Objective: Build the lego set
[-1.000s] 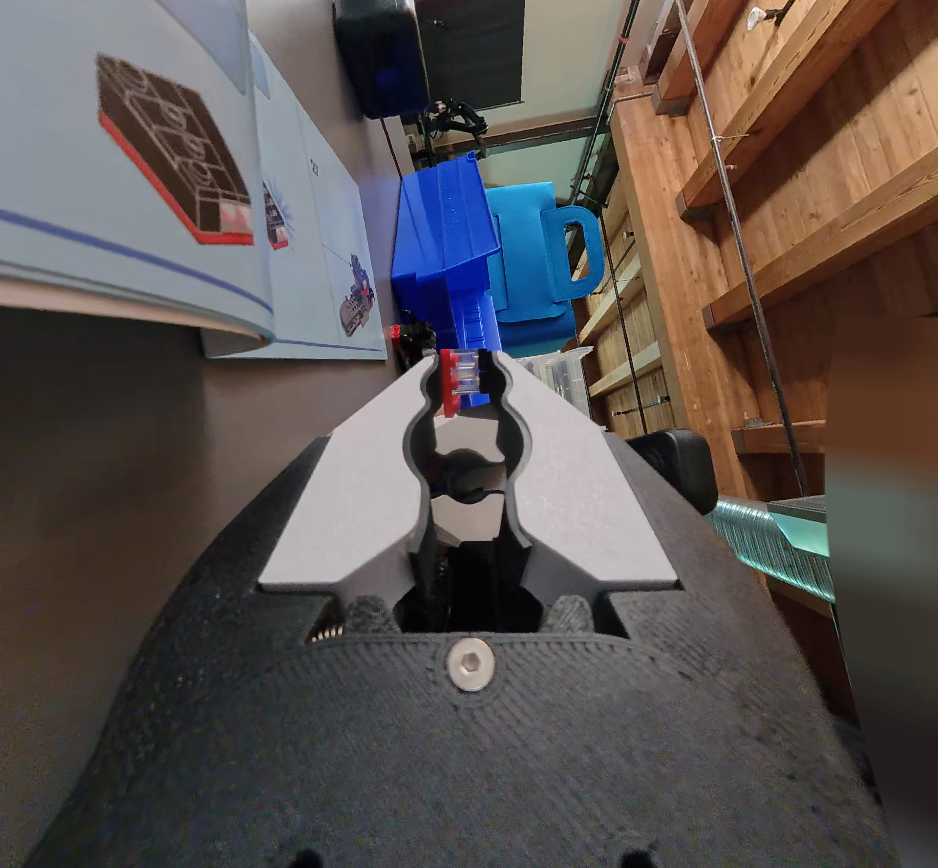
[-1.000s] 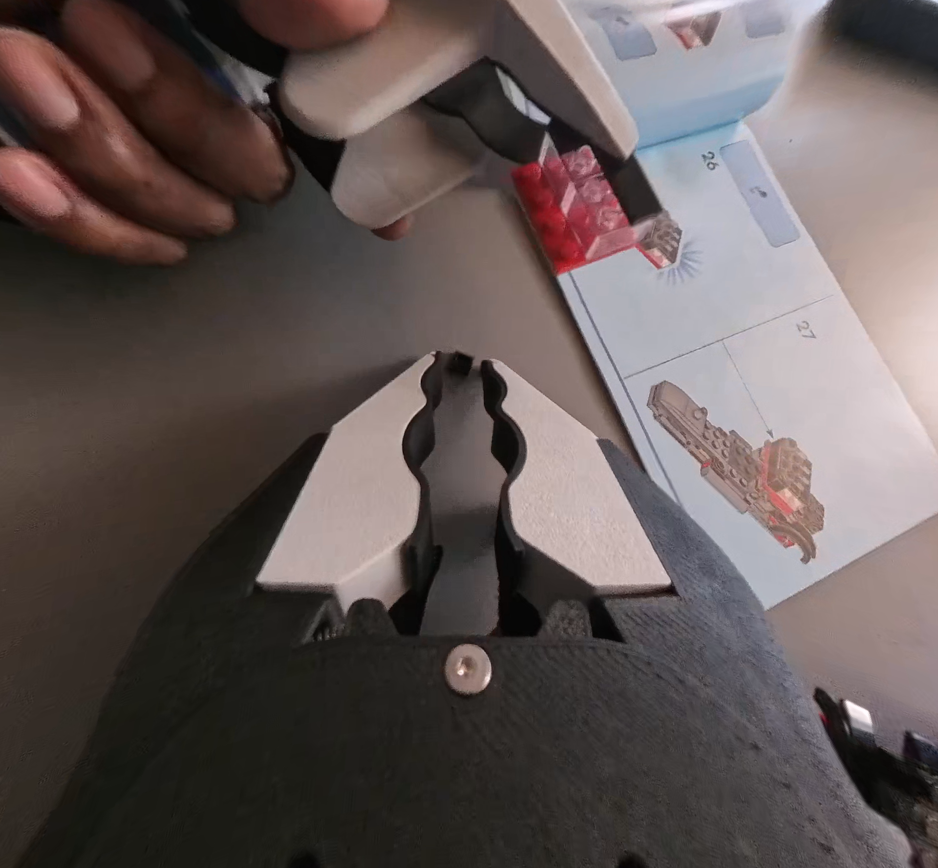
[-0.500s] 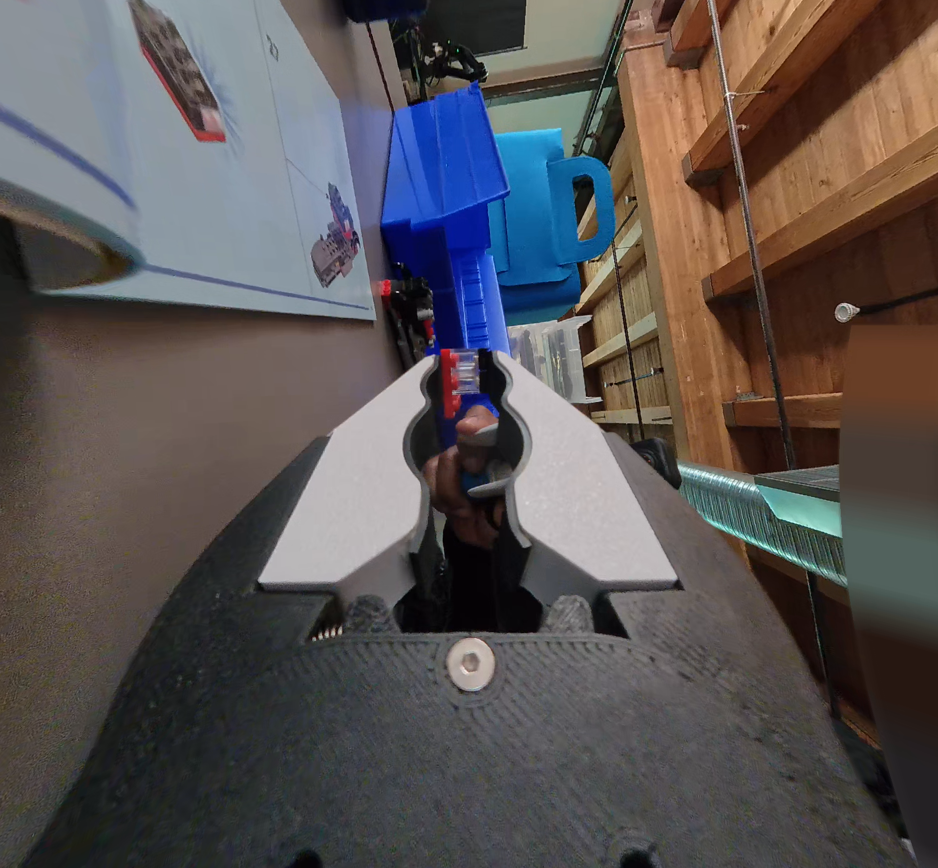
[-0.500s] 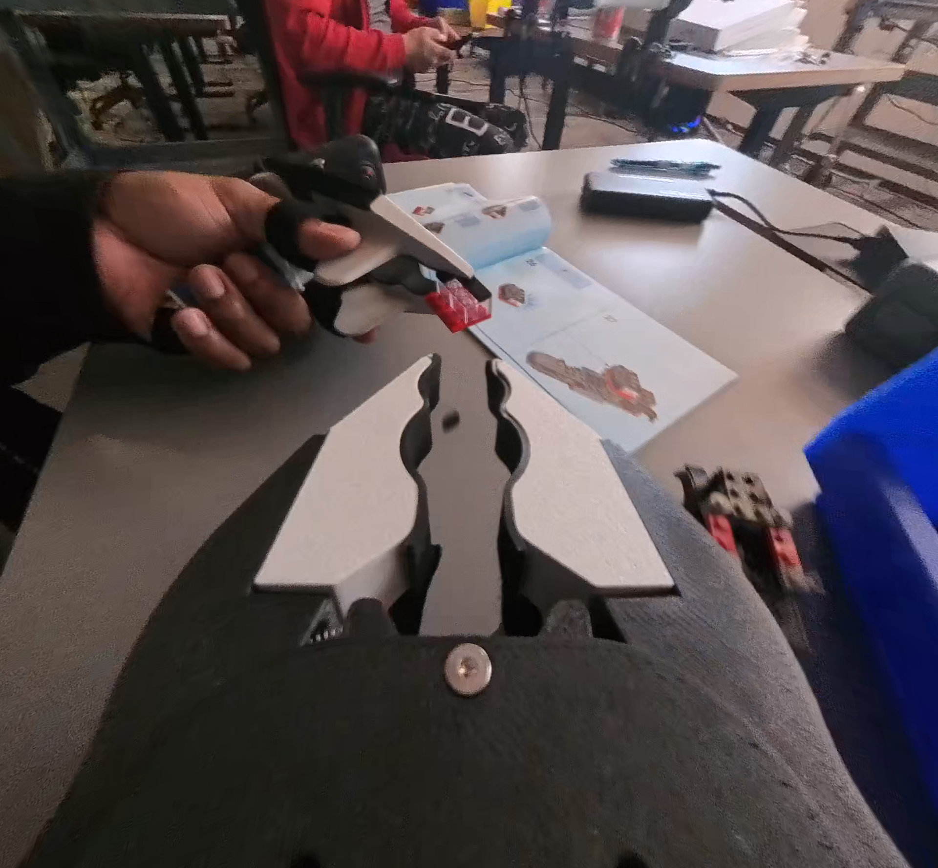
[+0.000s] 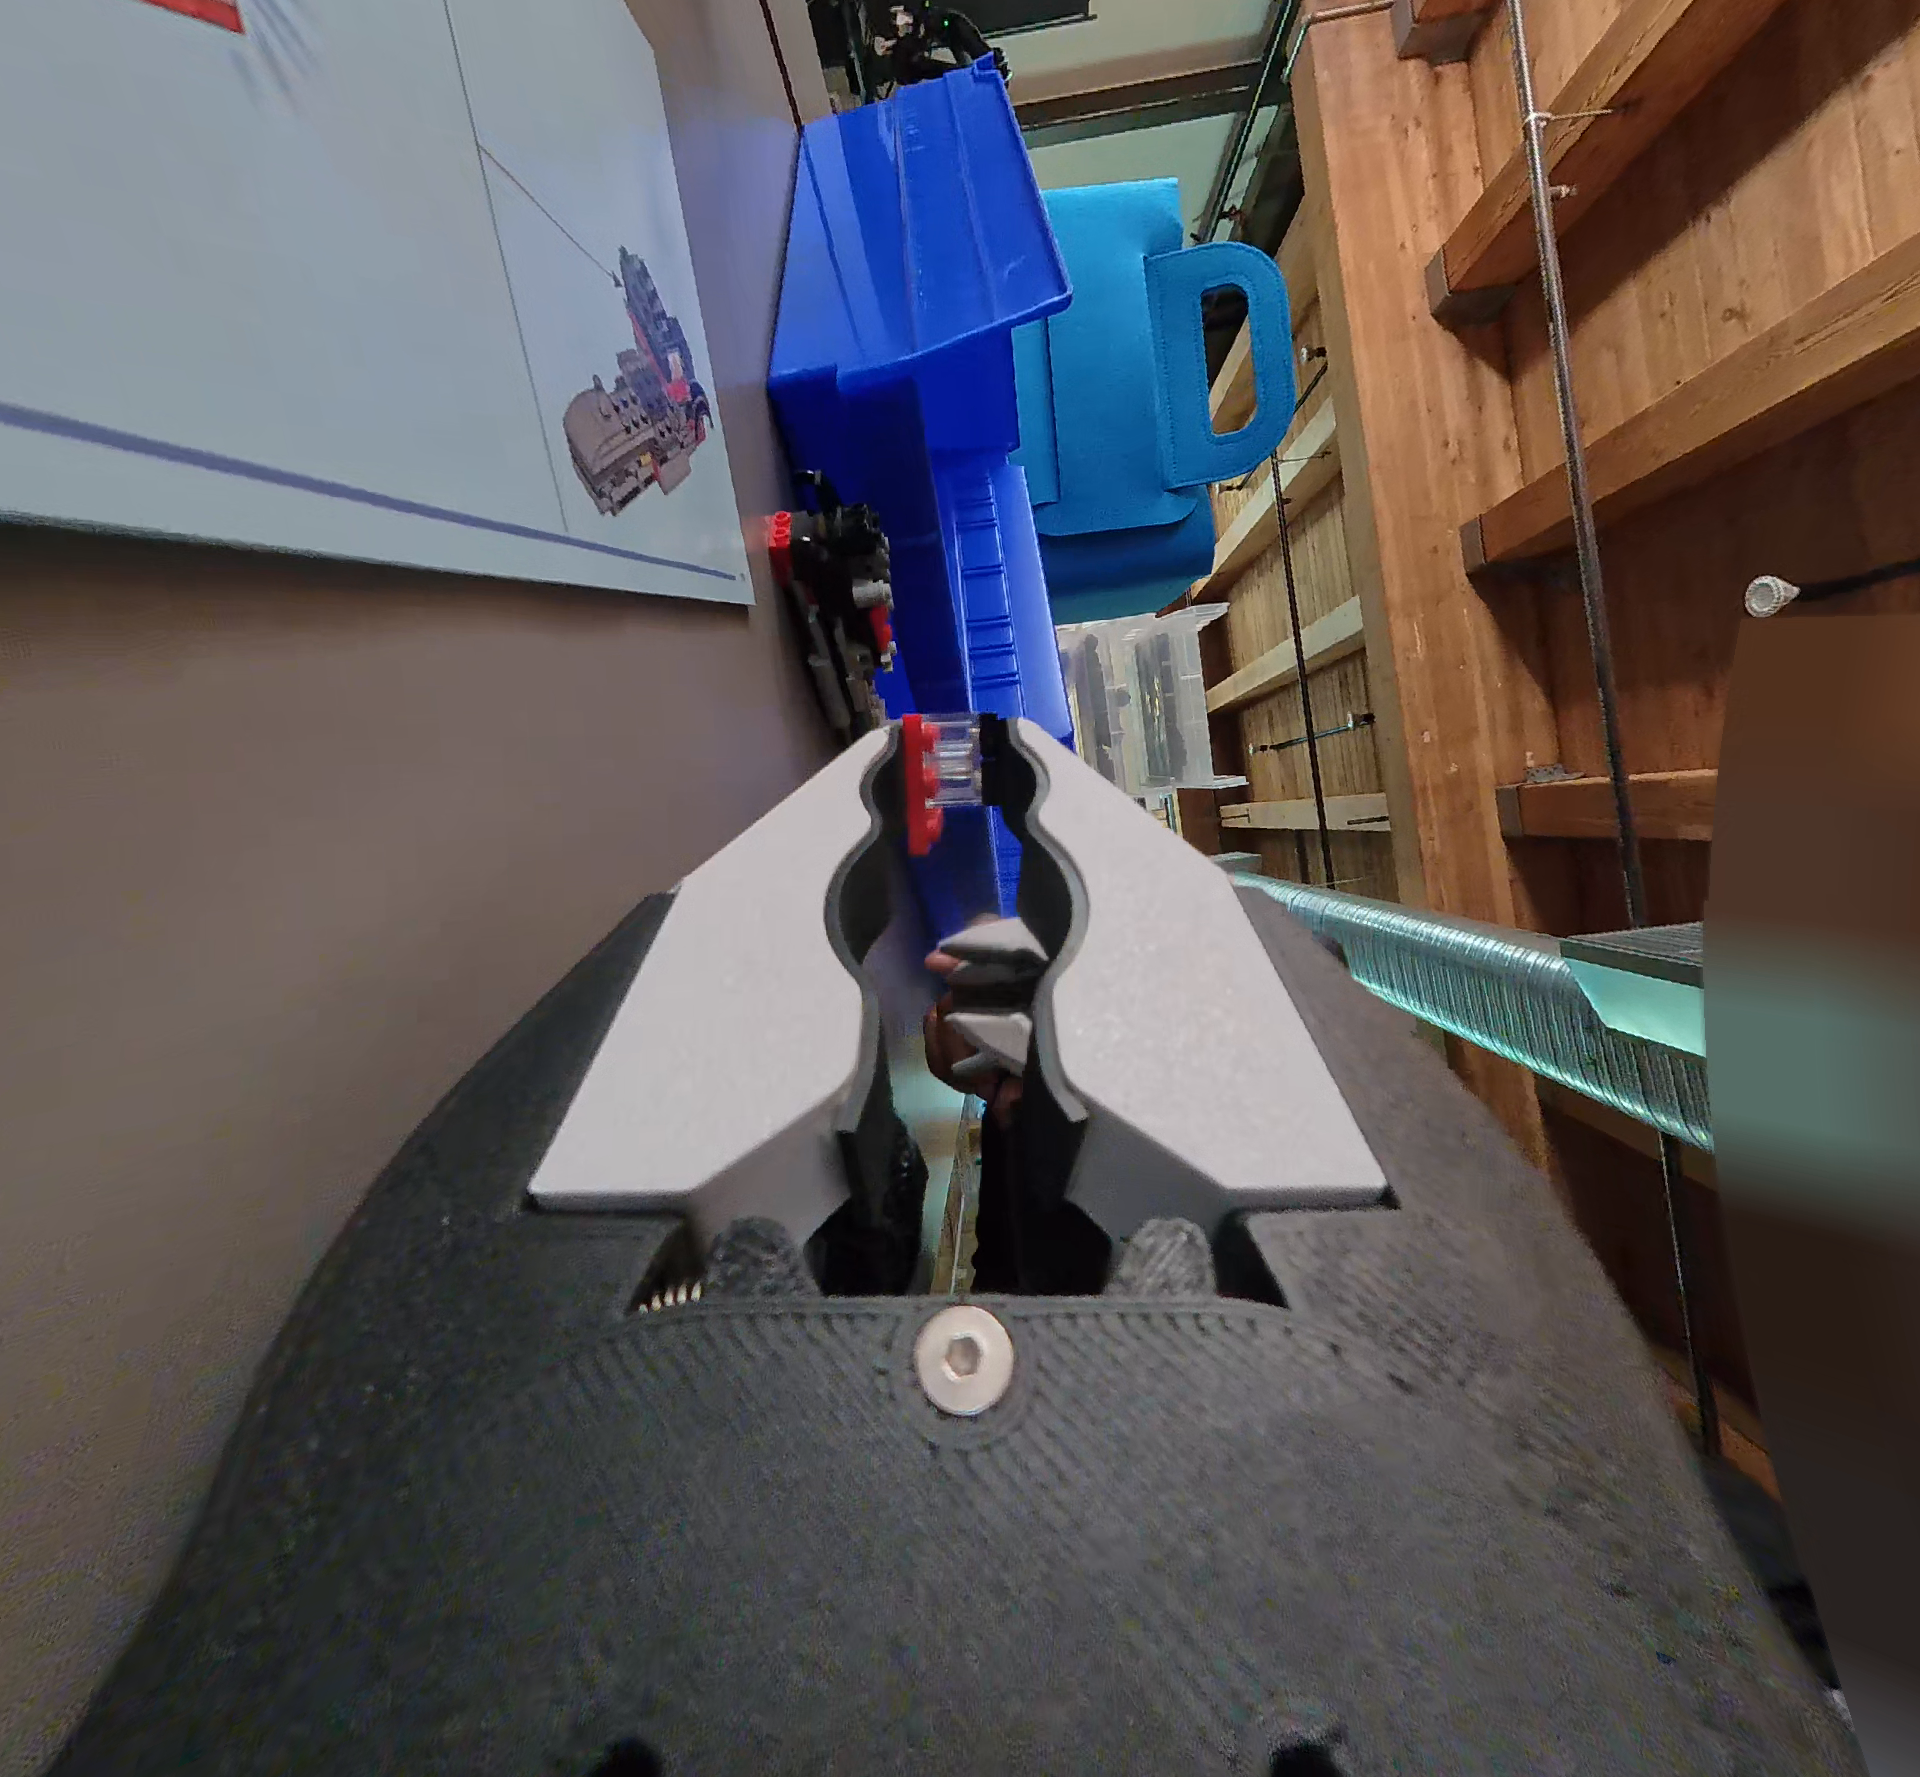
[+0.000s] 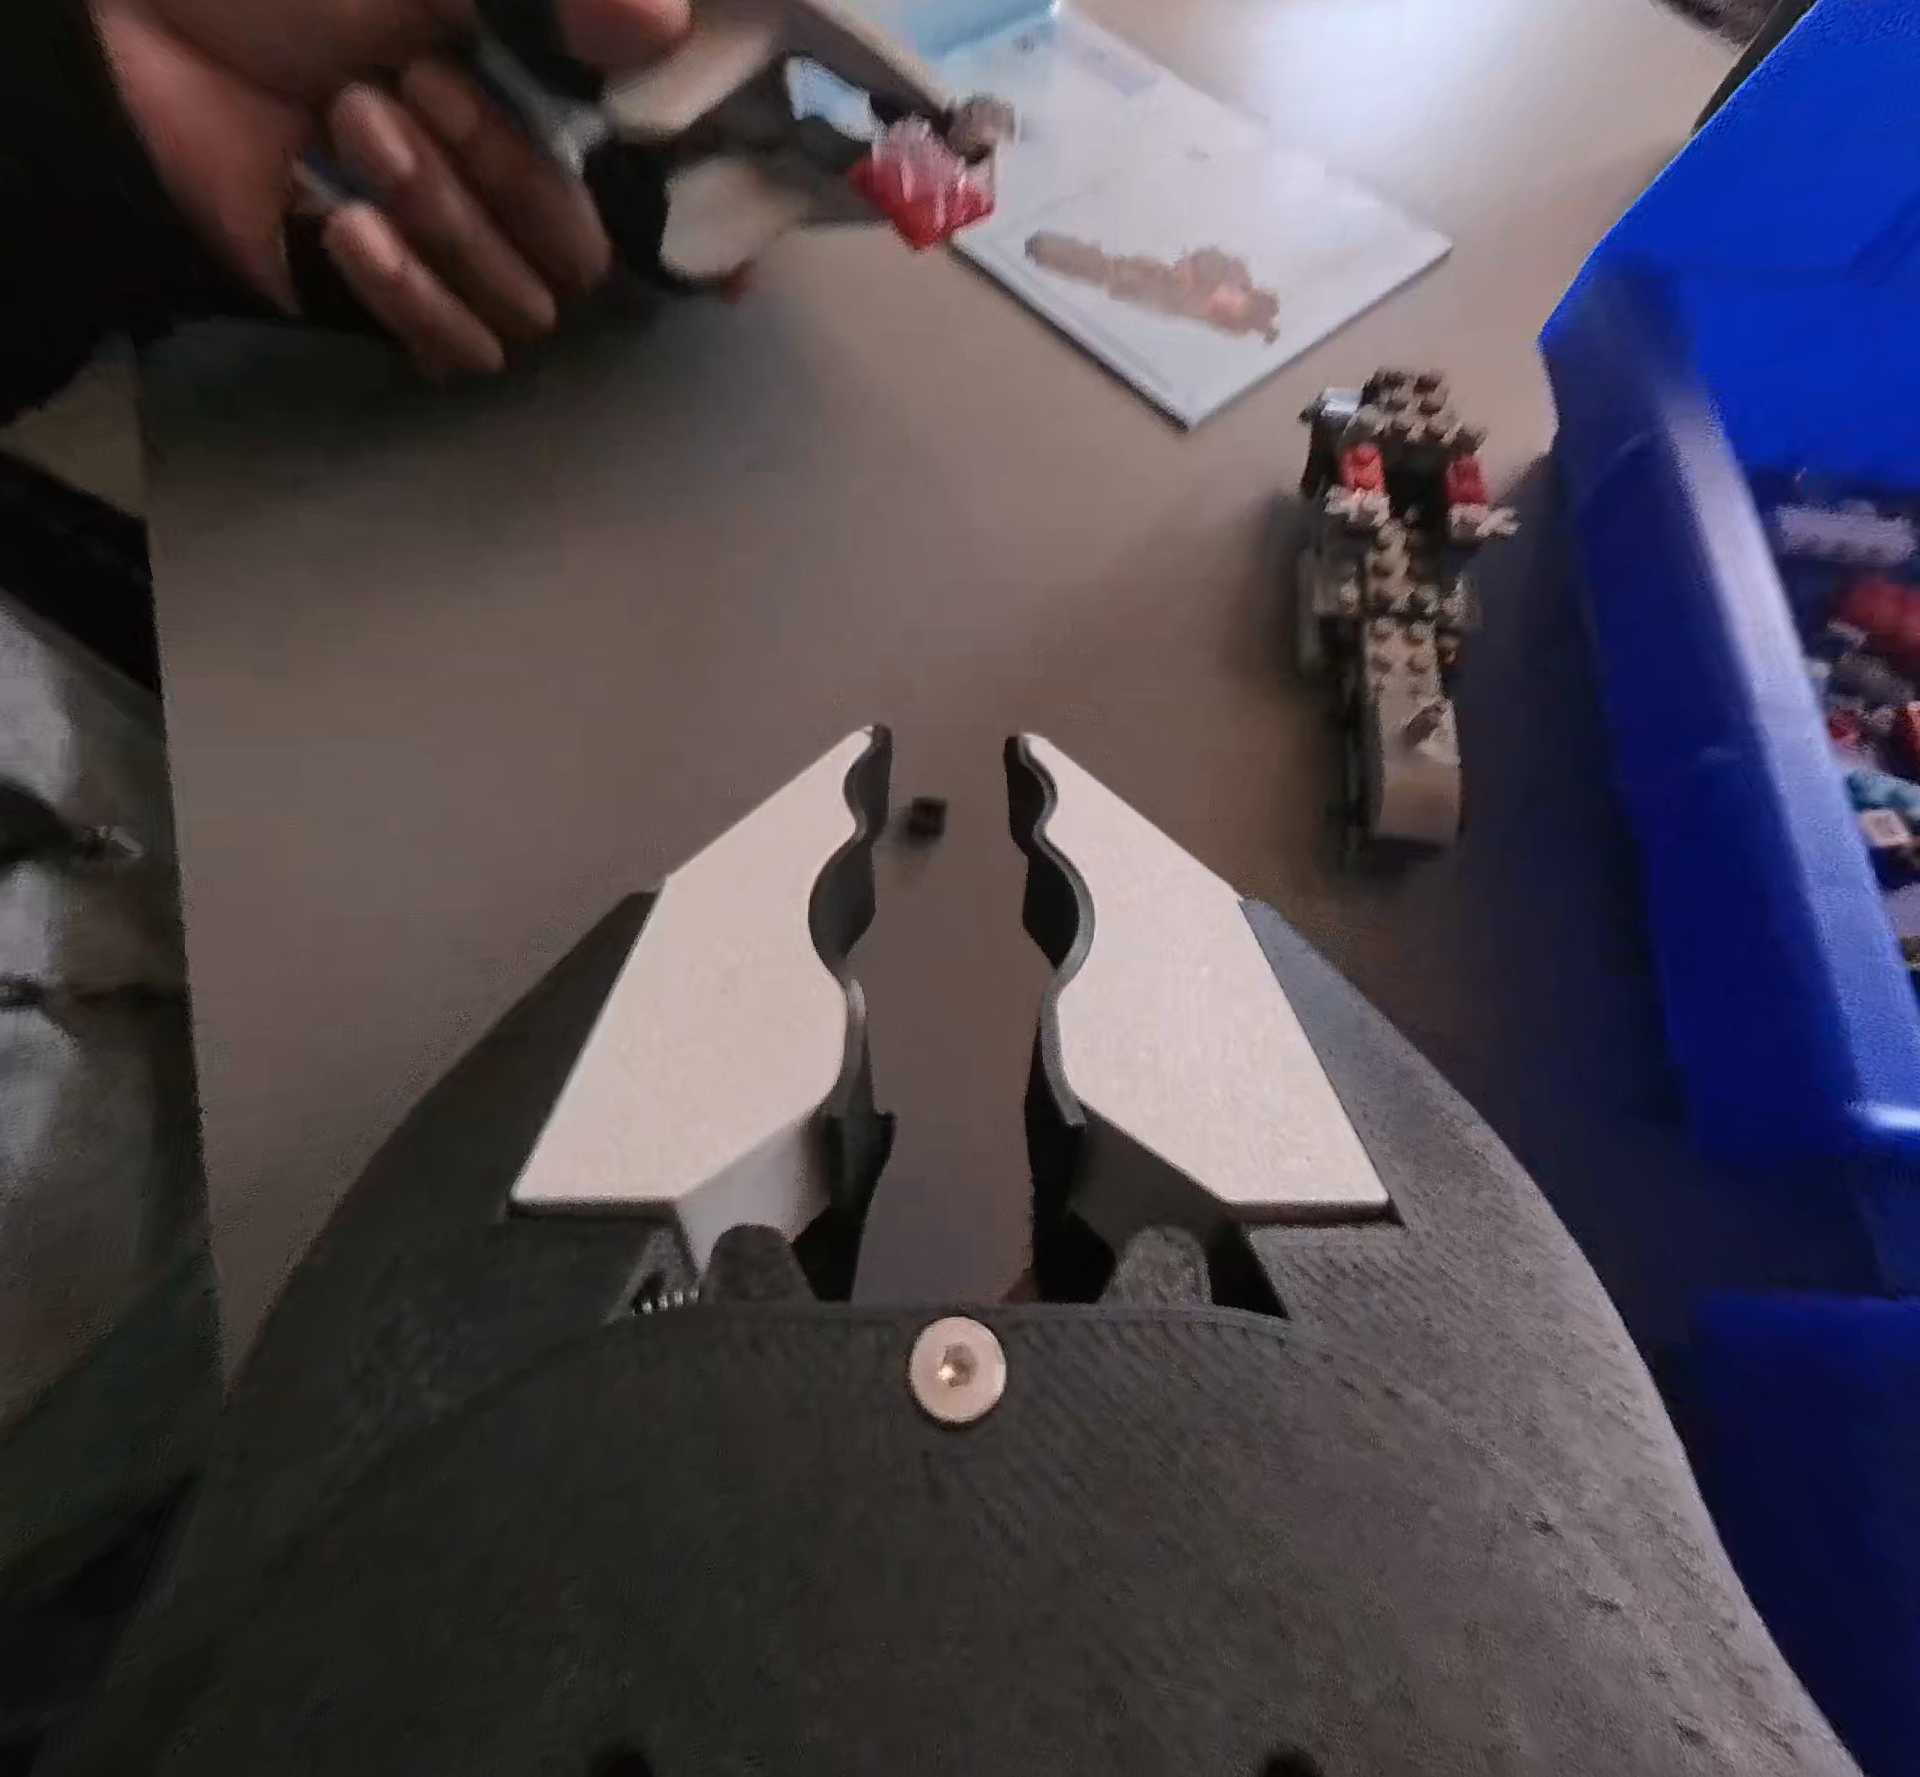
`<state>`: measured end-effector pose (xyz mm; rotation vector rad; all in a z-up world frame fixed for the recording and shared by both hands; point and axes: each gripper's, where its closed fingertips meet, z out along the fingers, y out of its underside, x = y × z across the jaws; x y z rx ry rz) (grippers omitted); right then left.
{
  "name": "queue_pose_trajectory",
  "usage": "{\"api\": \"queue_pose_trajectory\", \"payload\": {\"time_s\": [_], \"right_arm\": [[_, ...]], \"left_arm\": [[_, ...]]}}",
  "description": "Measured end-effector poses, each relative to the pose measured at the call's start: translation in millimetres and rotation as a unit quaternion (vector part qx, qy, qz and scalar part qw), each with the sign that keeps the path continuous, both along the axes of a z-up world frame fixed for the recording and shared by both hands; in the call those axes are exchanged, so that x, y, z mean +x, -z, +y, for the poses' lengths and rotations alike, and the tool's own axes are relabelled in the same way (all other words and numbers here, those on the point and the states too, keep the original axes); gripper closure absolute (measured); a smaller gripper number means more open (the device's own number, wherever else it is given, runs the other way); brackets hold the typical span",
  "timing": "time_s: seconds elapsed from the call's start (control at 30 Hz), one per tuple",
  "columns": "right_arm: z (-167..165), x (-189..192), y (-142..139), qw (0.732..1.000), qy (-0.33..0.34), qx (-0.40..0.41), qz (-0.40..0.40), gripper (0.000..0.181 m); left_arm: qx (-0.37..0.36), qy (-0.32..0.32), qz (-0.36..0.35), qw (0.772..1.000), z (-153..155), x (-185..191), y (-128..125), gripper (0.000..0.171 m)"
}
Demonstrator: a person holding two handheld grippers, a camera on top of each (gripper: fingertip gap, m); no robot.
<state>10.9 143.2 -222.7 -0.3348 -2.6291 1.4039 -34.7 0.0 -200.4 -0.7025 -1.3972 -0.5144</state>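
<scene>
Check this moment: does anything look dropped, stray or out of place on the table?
One thing: a tiny black piece lies alone on the table, seen between the open right gripper fingers, apart from the model and blue bin. The left gripper holds its red and clear bricks.

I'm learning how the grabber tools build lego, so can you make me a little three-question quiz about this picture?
1. True or false: the left gripper is shut on a small red and clear lego sub-assembly.
2. What lies on the grey table between the open fingers of the right gripper? A) a tiny black lego piece B) a yellow wheel C) a pen
3. Fill in: the half-built grey, black and red lego model stands beside the ___ plastic bin.

Key: 1 true; 2 A, the tiny black lego piece; 3 blue.
</scene>
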Motion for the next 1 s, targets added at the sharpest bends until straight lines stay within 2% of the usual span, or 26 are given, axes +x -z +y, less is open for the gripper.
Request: {"api": "queue_pose_trajectory", "payload": {"time_s": [0.27, 0.4, 0.47, 0.53, 0.6, 0.67, 0.8, 1.0], "right_arm": [[1.9, 2.5, 27.7, 0.997, 0.01, 0.075, 0.005, 0.159], [-5.8, -2.4, 31.8, 0.995, 0.002, 0.099, 0.023, 0.172], [-15.0, -5.3, 23.6, 0.997, 0.0, 0.074, 0.032, 0.172], [-28.7, -7.7, 2.7, 0.999, -0.001, 0.013, 0.05, 0.172], [-38.8, -10.5, -19.2, 0.997, 0.007, -0.05, 0.058, 0.165], [-41.4, -12.5, -27.0, 0.996, 0.013, -0.073, 0.056, 0.16], [-33.2, -12.4, -8.0, 0.999, 0.013, -0.029, 0.044, 0.16], [-32.0, 8.9, 12.8, 0.999, -0.03, 0.025, 0.02, 0.162]], "left_arm": [[-0.005, 0.009, 0.004, 1.0, 3.9, 2.6, -0.4, 0.155], [-0.006, 0.011, 0.007, 1.0, 4.7, 5.3, -1.0, 0.155], [-0.005, 0.012, 0.008, 1.0, 4.8, 5.8, -1.3, 0.155], [-0.004, 0.013, 0.008, 1.0, 4.9, 6.1, -1.5, 0.155], [-0.003, 0.014, 0.009, 1.0, 4.9, 6.4, -1.7, 0.155], [-0.001, 0.015, 0.01, 1.0, 4.8, 6.7, -2.1, 0.155], [0.004, 0.016, 0.009, 1.0, 4.5, 7.1, -2.3, 0.155], [0.006, 0.019, 0.008, 1.0, 5.3, 7.1, -2.0, 0.155]]}}
